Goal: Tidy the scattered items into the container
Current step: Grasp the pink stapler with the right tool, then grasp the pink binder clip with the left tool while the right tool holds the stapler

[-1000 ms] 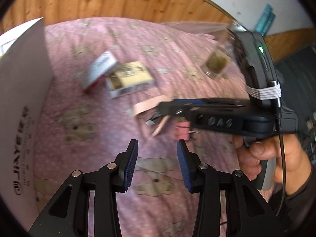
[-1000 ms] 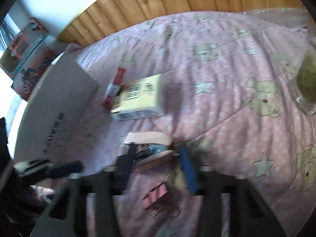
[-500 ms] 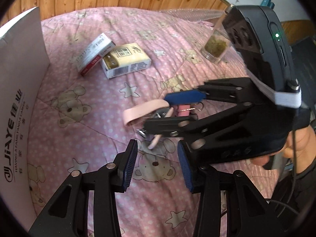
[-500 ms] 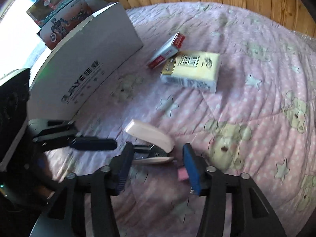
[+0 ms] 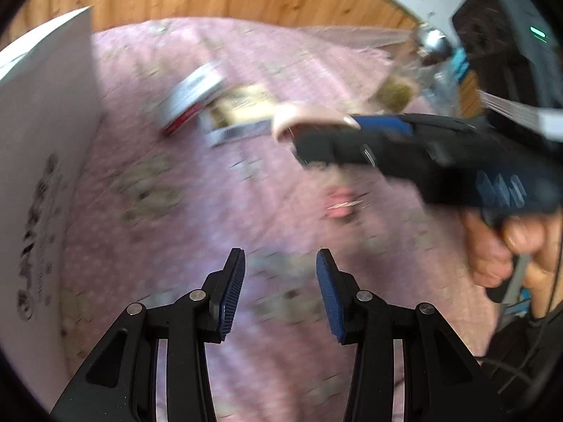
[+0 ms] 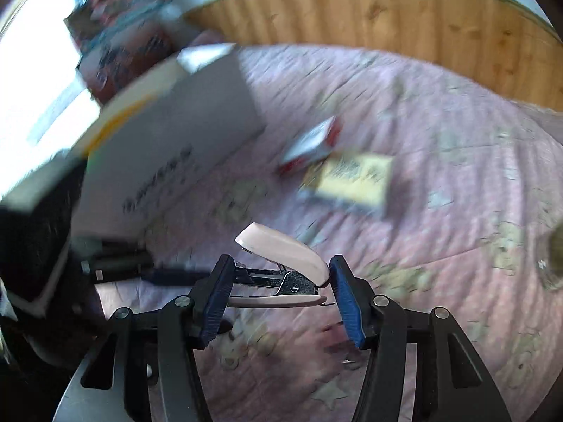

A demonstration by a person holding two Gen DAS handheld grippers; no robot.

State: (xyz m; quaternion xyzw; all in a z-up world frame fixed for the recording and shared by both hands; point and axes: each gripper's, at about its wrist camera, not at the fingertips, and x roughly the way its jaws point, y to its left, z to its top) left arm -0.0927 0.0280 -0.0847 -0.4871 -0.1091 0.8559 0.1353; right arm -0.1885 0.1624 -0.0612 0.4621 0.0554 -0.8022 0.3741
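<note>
The stapler [image 6: 281, 267] was pinched between the fingers of the right gripper [image 6: 279, 293], clear of the quilt [image 6: 440, 211]. Its long axis was laid across the fingers, with the open pink lid angled up toward the box [image 6: 169, 147]. The left gripper [image 5: 279, 290] was held with fingers spread, nothing between them. Beyond the stapler, two cartons [image 6: 352, 179] were seen on the pink bear-print quilt. Wood panelling [image 6: 387, 14] was seen behind the bed.
</note>
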